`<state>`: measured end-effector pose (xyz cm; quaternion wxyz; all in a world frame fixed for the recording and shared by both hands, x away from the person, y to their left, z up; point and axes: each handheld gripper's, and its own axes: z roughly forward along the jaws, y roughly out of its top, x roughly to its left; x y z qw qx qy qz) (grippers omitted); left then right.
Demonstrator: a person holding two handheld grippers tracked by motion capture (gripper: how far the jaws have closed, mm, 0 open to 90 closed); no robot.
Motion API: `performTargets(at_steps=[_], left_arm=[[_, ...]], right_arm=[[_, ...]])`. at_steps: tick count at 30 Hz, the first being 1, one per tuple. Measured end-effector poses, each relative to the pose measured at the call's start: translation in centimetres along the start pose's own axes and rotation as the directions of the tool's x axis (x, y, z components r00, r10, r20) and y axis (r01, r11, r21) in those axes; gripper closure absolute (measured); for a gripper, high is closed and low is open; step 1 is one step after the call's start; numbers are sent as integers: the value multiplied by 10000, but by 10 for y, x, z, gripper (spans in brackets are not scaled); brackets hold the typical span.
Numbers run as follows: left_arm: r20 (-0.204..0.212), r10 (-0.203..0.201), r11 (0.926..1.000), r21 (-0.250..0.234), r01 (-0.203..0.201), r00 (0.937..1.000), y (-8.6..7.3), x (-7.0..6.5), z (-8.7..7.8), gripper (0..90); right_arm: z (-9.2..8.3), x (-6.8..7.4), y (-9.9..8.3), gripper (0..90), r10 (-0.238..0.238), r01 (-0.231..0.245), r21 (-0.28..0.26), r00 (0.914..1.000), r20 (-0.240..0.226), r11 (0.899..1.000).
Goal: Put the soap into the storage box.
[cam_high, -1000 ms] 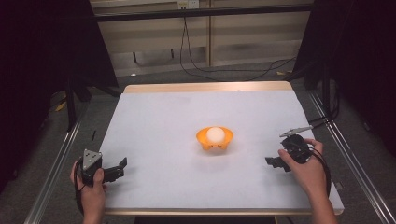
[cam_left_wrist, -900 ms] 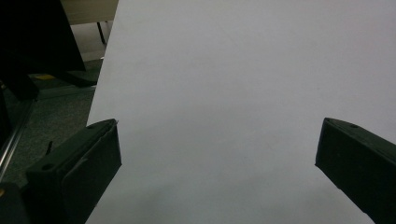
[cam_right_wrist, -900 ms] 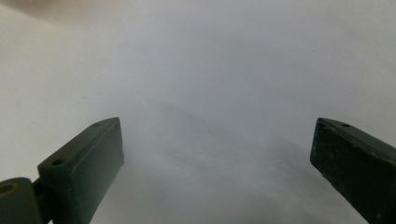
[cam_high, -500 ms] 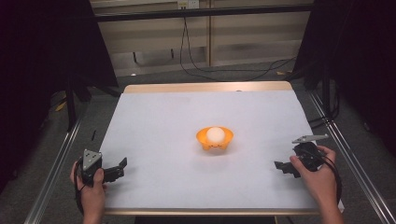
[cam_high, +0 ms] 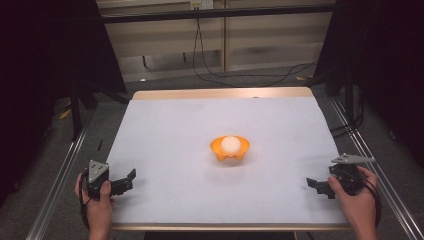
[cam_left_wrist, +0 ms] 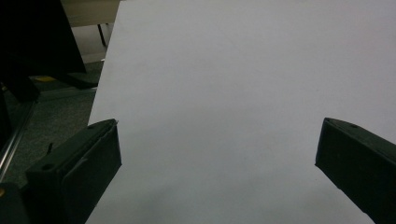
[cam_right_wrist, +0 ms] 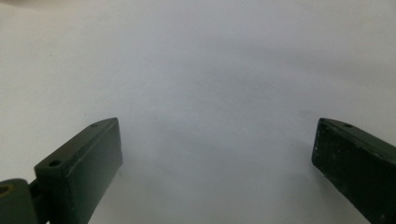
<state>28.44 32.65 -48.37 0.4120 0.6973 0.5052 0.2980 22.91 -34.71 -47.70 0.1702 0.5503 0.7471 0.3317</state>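
Observation:
An orange bowl (cam_high: pixel 229 150) with a white ball (cam_high: pixel 230 143) in it sits near the middle of the white table top (cam_high: pixel 200 125). My left gripper (cam_high: pixel 130 177) rests low at the front left corner, held in a hand, open, jaws pointing right. In the left gripper view its jaws stand wide apart (cam_left_wrist: pixel 217 149) over bare white surface. My right gripper (cam_high: pixel 315 184) is at the front right, held in a hand, open, jaws pointing left. Nothing lies between its jaws (cam_right_wrist: pixel 217 149) in the right gripper view.
The table's wooden far edge (cam_high: pixel 220 93) borders a floor with trailing cables (cam_high: pixel 235 75). Metal rails run along the left side (cam_high: pixel 60 175) and right side (cam_high: pixel 375 165). Dark curtains stand on both sides.
The right hand and its gripper have moved toward the front right corner and lower over the table. The left gripper has stayed put. Bowl and ball are unmoved.

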Motion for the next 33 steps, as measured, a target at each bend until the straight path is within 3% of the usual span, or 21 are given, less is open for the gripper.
performTargets(at_steps=[6, 17, 21, 23, 26, 27, 29, 33], left_arm=[[2, -14, 10000, -30, 14, 10000, 0, 0, 0, 1], [-3, -49, 10000, -50, 49, 10000, 0, 0, 0, 1], [-9, -61, 10000, -63, 61, 10000, 0, 1, -1, 1], [-3, -49, 10000, -57, 49, 10000, 0, 1, -1, 1], [-11, -65, 10000, -42, 65, 10000, 0, 1, 0, 1], [20, -48, 10000, -14, 48, 10000, 0, 1, 0, 1], [27, -44, 10000, -4, 44, 10000, 0, 1, 0, 1], [56, -79, 9999, -62, 79, 10000, 0, 1, -1, 1]], right_arm=[[-6, -5, -10, 14, 117, -115, -452, 9999, 54, 9989], [-21, -9, -30, 13, 348, -354, -1552, 9994, -69, 9872], [-24, -11, -37, 17, 494, -543, -2078, 9984, -288, 9767], [-24, -12, -41, 17, 798, -904, -2229, 9952, -561, 9706], [-28, -13, -46, 32, 924, -1042, -2819, 9942, -546, 9538], [-28, -13, -46, 32, 924, -1042, -2819, 9942, -546, 9538], [-30, -12, -48, 37, 948, -1035, -3120, 9946, -431, 9444], [-30, -10, -49, 36, 922, -967, -3205, 9953, -293, 9423]])
